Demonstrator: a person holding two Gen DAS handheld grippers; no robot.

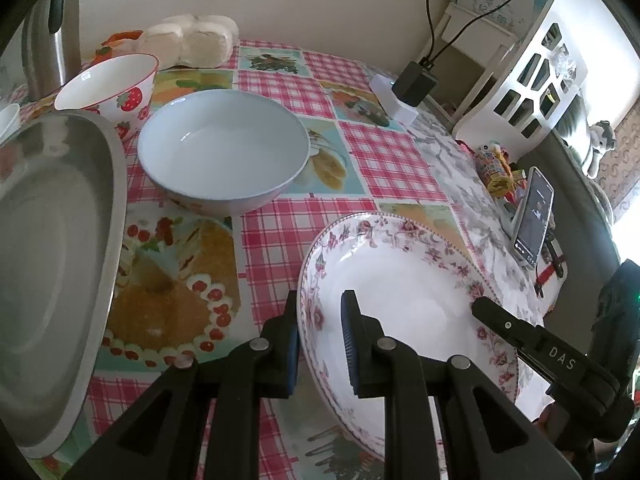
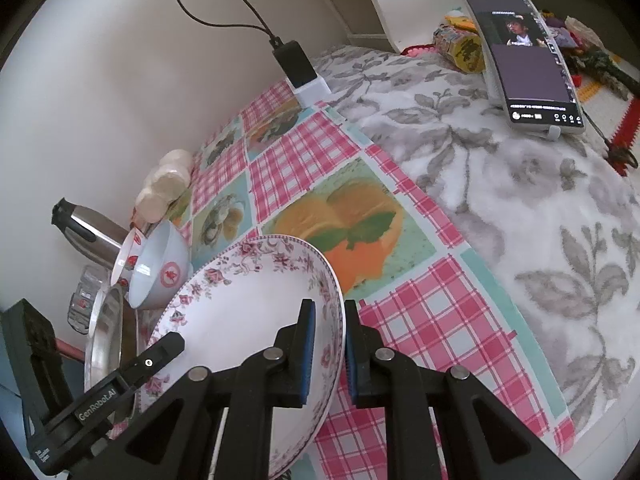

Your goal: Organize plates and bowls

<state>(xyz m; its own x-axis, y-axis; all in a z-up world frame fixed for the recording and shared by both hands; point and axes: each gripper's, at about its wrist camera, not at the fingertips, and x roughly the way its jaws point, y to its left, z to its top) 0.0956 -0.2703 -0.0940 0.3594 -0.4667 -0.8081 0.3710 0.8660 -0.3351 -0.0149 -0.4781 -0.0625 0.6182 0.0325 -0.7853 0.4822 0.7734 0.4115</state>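
Observation:
A white plate with a pink floral rim [image 1: 404, 300] sits tilted over the checked tablecloth. My left gripper [image 1: 320, 340] straddles its left rim, one finger outside and one inside. My right gripper [image 2: 329, 348] straddles the opposite rim of the plate [image 2: 240, 312]; its finger [image 1: 496, 314] shows in the left wrist view. Both seem to pinch the rim. A pale blue bowl [image 1: 224, 152] and a strawberry bowl [image 1: 112, 84] stand beyond. A steel tray [image 1: 52, 264] lies at the left.
A steel kettle [image 1: 48, 40] and wrapped buns [image 1: 192, 40] stand at the back by the wall. A phone on a stand [image 2: 528, 60], a charger [image 2: 296, 64] and a white shelf [image 1: 528, 68] are to the right on a floral cloth.

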